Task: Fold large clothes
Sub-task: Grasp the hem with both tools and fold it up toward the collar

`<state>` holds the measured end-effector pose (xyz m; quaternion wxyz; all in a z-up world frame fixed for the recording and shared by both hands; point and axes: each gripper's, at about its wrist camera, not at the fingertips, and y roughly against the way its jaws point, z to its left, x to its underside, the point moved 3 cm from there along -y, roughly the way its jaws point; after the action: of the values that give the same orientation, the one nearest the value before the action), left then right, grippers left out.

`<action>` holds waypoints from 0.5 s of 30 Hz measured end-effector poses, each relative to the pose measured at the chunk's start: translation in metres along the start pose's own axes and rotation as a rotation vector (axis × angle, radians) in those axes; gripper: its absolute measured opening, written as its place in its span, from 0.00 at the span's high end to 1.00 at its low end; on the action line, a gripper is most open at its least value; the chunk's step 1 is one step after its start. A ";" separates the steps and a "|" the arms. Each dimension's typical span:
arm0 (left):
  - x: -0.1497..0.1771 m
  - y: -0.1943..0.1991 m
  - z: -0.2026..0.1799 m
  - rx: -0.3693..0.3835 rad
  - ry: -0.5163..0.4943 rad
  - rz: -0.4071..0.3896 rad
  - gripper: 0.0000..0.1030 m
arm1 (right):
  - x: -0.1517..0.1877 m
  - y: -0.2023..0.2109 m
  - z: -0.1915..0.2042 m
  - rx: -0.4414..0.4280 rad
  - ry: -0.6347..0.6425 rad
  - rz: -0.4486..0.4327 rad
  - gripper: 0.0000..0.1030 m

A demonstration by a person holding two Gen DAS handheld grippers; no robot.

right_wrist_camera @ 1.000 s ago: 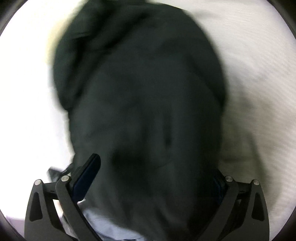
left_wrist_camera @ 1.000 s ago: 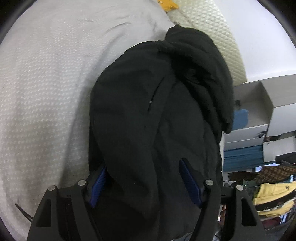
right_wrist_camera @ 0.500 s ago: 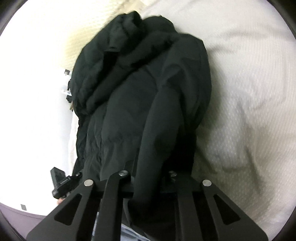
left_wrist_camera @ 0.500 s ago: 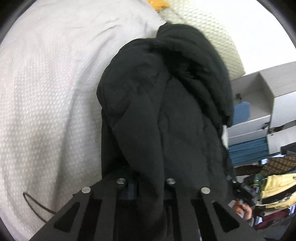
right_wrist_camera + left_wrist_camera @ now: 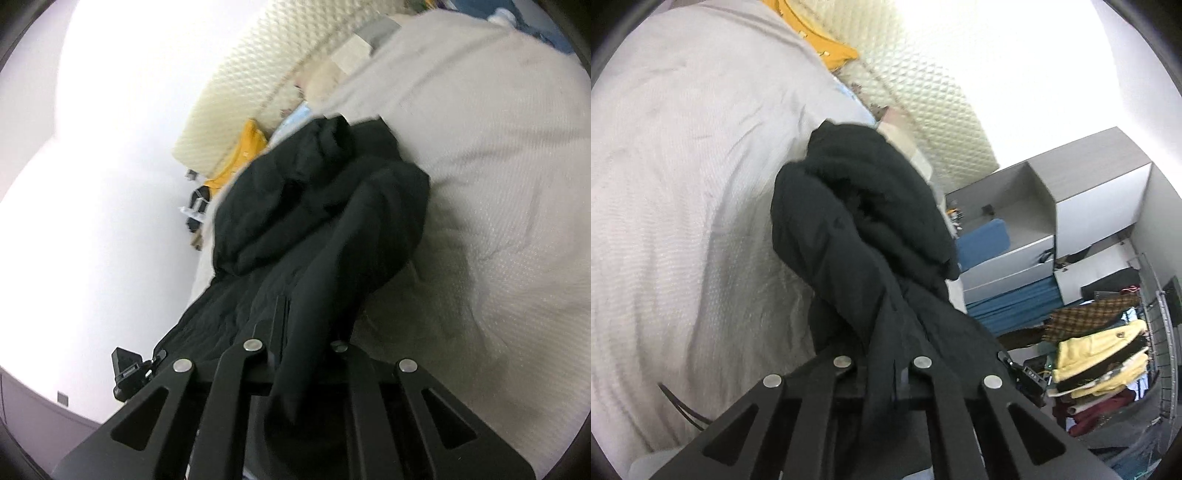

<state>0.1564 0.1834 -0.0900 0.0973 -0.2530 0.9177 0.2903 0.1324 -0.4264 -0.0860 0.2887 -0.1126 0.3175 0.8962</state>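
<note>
A large black jacket [image 5: 857, 221] hangs lifted over the white textured bedspread [image 5: 672, 192]. My left gripper [image 5: 881, 369] is shut on the jacket's near edge, and the cloth runs up and away from it. In the right wrist view the same black jacket [image 5: 317, 206] stretches away from my right gripper [image 5: 295, 354], which is shut on a fold of it. The far end of the jacket is bunched and touches the bedspread [image 5: 498, 184]. The cloth hides the fingertips of both grippers.
A cream quilted headboard [image 5: 923, 92] stands at the bed's far end, with an orange garment [image 5: 827, 48] next to it. Grey shelving [image 5: 1034, 206] with blue items and a stack of yellow and dark clothes [image 5: 1097, 358] stand beside the bed. A black cable [image 5: 683, 410] lies on the bedspread.
Both grippers closed on the jacket's near edge, then lifted it off the bed and tilted upward. The jacket now hangs drawn out and narrower.
</note>
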 end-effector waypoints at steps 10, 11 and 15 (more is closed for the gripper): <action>0.028 0.078 -0.030 -0.017 -0.063 -0.013 0.97 | 0.025 0.068 0.029 -0.024 0.095 -0.016 0.94; 0.031 0.085 -0.033 -0.021 -0.068 -0.012 0.97 | 0.027 0.071 0.032 -0.027 0.098 -0.013 0.94; 0.041 0.108 -0.041 0.014 -0.067 -0.006 0.97 | 0.038 0.092 0.037 -0.030 0.126 -0.015 0.94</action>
<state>0.0643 0.2187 -0.0176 0.1305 -0.2454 0.9153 0.2916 0.0468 -0.4442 -0.0259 0.2730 -0.1753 0.3207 0.8899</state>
